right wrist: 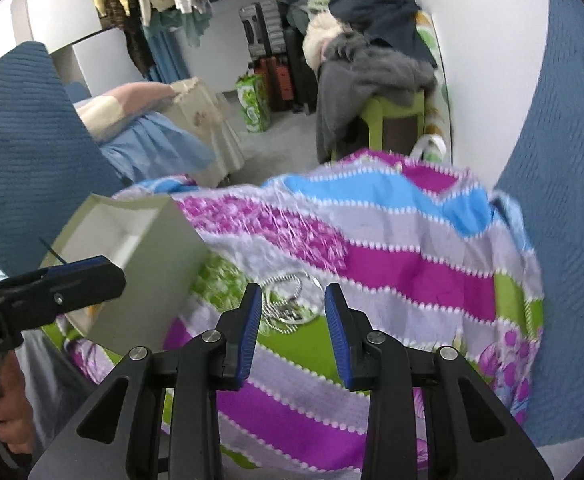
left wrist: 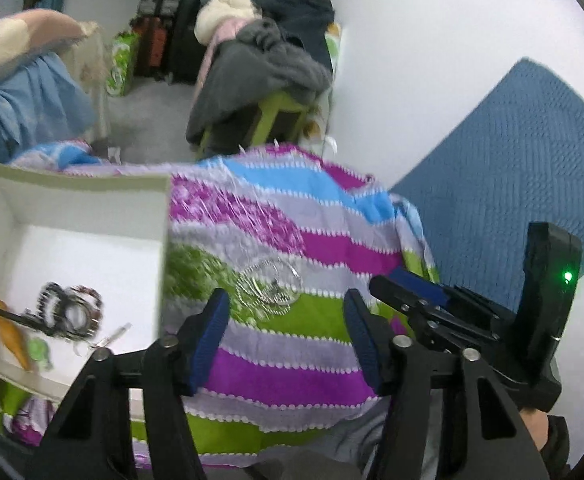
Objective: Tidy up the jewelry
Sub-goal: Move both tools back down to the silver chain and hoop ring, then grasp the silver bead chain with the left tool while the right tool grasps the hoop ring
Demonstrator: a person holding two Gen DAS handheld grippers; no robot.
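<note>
A silver chain necklace (left wrist: 269,287) lies in a loose coil on the striped cloth (left wrist: 292,344); it also shows in the right wrist view (right wrist: 288,300). A white open box (left wrist: 68,256) sits at the left and holds dark beaded bracelets (left wrist: 70,312), an orange piece (left wrist: 12,336) and a green piece (left wrist: 39,350). My left gripper (left wrist: 286,302) is open just in front of the necklace. My right gripper (right wrist: 292,294) is open with the necklace between its fingertips, and appears in the left wrist view (left wrist: 404,284) at the right. The box shows in the right wrist view (right wrist: 140,256) too.
The striped cloth (right wrist: 392,264) covers a small raised surface. A blue textured mat (left wrist: 512,176) lies on the white floor to the right. A green stool piled with dark clothes (left wrist: 268,76) stands behind. A blue-draped seat (left wrist: 40,96) is at far left.
</note>
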